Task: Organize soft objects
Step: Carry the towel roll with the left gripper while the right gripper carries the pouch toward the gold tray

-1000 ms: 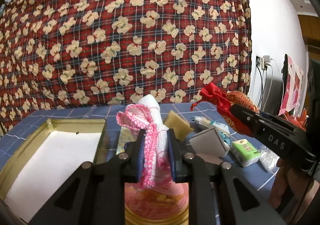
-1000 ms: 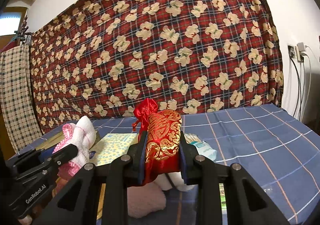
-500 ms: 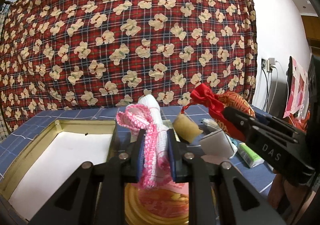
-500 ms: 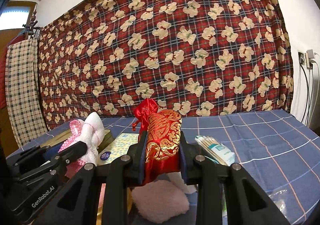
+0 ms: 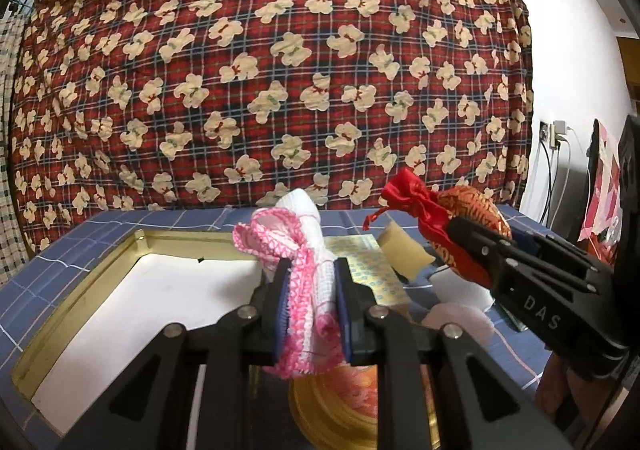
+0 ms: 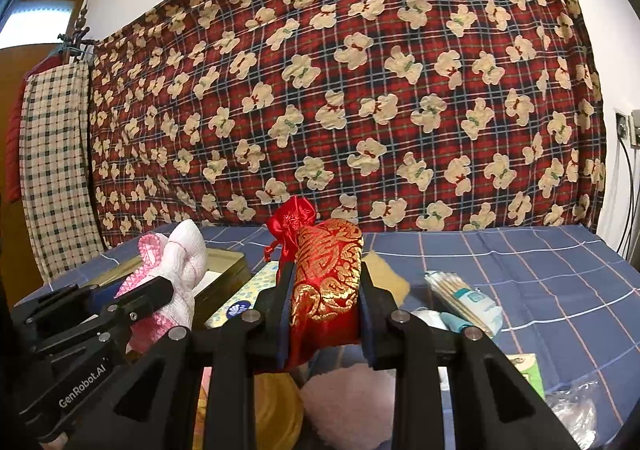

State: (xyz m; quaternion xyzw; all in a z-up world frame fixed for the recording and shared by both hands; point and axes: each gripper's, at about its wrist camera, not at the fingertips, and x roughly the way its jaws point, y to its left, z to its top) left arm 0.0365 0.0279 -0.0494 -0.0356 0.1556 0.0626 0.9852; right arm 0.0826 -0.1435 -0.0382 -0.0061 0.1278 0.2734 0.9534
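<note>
My left gripper [image 5: 310,282] is shut on a pink-and-white knitted cloth [image 5: 304,250] and holds it in the air above the edge of a gold-rimmed box [image 5: 80,290] with a white inside. My right gripper [image 6: 326,286] is shut on a red-and-gold brocade pouch [image 6: 328,270], also in the air. In the left wrist view the pouch [image 5: 460,218] is to the right of the cloth. In the right wrist view the cloth [image 6: 176,262] is to the left. A pink fluffy pad [image 6: 348,402] lies on the table under the pouch.
The table has a blue checked cloth [image 6: 520,270]. On it lie a yellow sponge [image 5: 404,250], a yellow patterned tissue pack [image 5: 372,274], a cotton-swab pack [image 6: 460,298], a green packet [image 6: 528,370] and a round gold tin [image 5: 340,402]. A plaid bear-print blanket [image 5: 280,70] hangs behind.
Both grippers have risen and tilted up with their loads still held, so the table items sit lower in view. The left gripper has moved a little to the right, over the box's edge.
</note>
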